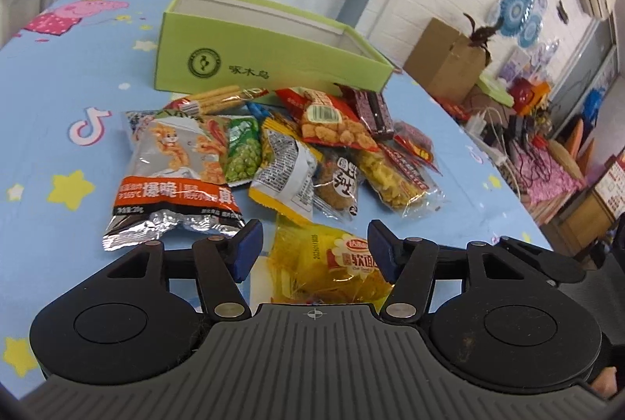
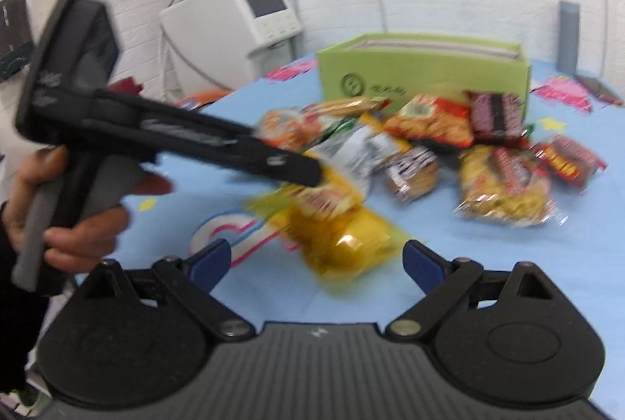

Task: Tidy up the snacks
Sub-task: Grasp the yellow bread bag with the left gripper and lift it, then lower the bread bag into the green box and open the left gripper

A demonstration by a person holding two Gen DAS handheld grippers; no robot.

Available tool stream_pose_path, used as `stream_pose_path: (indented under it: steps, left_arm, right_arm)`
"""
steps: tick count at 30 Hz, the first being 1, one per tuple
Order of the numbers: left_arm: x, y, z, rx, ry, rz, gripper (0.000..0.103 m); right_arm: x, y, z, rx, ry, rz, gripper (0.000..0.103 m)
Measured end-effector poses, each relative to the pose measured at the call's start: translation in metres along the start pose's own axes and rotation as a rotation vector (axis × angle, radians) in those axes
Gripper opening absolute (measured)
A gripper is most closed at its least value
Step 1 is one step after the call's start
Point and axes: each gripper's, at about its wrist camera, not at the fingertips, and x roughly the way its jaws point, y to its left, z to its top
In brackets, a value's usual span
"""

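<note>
An open green box (image 1: 273,45) (image 2: 422,76) stands at the back of the blue cartoon tablecloth (image 1: 58,131). In front of it lies a loose pile of snack packets (image 1: 336,143) (image 2: 429,139); a silver-and-orange bag (image 1: 175,170) is at its left. A yellow packet (image 1: 332,264) (image 2: 340,232) lies nearest, flat on the cloth. My left gripper (image 1: 314,248) (image 2: 312,178) straddles it with its jaws apart, and I see a gap at the left pad. My right gripper (image 2: 316,264) stands wide open just short of the same packet, nothing between its pads.
A hand (image 2: 70,225) holds the left gripper's handle at the left of the right wrist view. A white machine (image 2: 265,14) stands behind the table on the left. Beyond the table's right edge are a cardboard box (image 1: 445,57) and floor clutter (image 1: 527,131).
</note>
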Motion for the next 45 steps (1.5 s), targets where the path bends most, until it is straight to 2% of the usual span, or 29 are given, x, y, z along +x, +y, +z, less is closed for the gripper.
stream_pose_path:
  steps: [3, 8, 12, 16, 18, 22, 24, 25, 26, 27, 30, 32, 35, 38, 42, 45]
  left_arm:
    - [-0.013, 0.005, -0.008, -0.061, 0.007, -0.003, 0.046]
    - [-0.013, 0.004, -0.022, -0.073, 0.038, 0.003, 0.046]
    - [-0.002, 0.003, -0.025, -0.081, 0.071, -0.008, 0.047]
    - [0.009, -0.004, -0.018, -0.049, 0.073, -0.012, 0.059]
    - [0.015, -0.007, -0.013, -0.043, 0.079, -0.007, 0.059]
    - [0.03, -0.003, -0.009, -0.068, 0.107, -0.019, 0.058]
    - [0.039, -0.003, -0.009, -0.075, 0.129, -0.023, 0.05]
    - [0.042, -0.003, -0.01, -0.069, 0.131, -0.026, 0.048]
    - [0.042, -0.004, -0.012, -0.057, 0.127, -0.025, 0.038]
    - [0.042, -0.004, -0.013, -0.056, 0.136, -0.047, 0.027]
    - [0.032, -0.005, -0.017, -0.074, 0.132, -0.064, 0.025]
    - [0.024, -0.01, -0.012, -0.076, 0.112, -0.079, 0.025]
    - [0.019, -0.019, 0.01, -0.053, 0.073, -0.087, 0.025]
    - [0.024, -0.03, 0.051, -0.007, 0.023, -0.083, 0.025]
    - [0.045, -0.035, 0.125, 0.062, -0.043, -0.06, 0.025]
    - [0.073, -0.033, 0.176, 0.099, -0.054, -0.018, 0.025]
  right_arm:
    - [0.014, -0.007, 0.009, -0.023, -0.012, 0.019, 0.094]
    - [0.04, -0.009, 0.005, -0.021, 0.048, 0.053, 0.094]
    - [0.026, 0.007, -0.008, 0.004, 0.057, 0.105, 0.093]
    - [0.022, 0.005, -0.006, 0.01, 0.021, 0.019, 0.093]
    - [0.028, -0.004, -0.001, 0.047, 0.024, 0.009, 0.093]
    - [0.039, -0.003, 0.001, 0.038, 0.03, 0.019, 0.093]
    - [0.045, 0.001, 0.001, 0.024, 0.028, 0.03, 0.093]
    - [0.05, 0.003, 0.001, 0.015, 0.035, 0.033, 0.089]
    - [0.054, 0.004, 0.001, 0.011, 0.044, 0.035, 0.087]
    - [0.057, 0.006, -0.001, -0.001, 0.037, 0.03, 0.079]
    - [0.052, 0.011, 0.0, -0.018, 0.044, 0.037, 0.071]
    - [0.043, 0.01, 0.004, -0.01, 0.031, 0.05, 0.071]
    - [0.034, 0.01, 0.019, -0.029, -0.012, 0.033, 0.071]
    - [0.035, 0.001, 0.048, -0.066, -0.062, 0.002, 0.073]
    - [0.055, -0.026, 0.111, -0.127, -0.121, -0.036, 0.073]
    - [0.083, -0.056, 0.163, -0.124, -0.134, -0.037, 0.073]
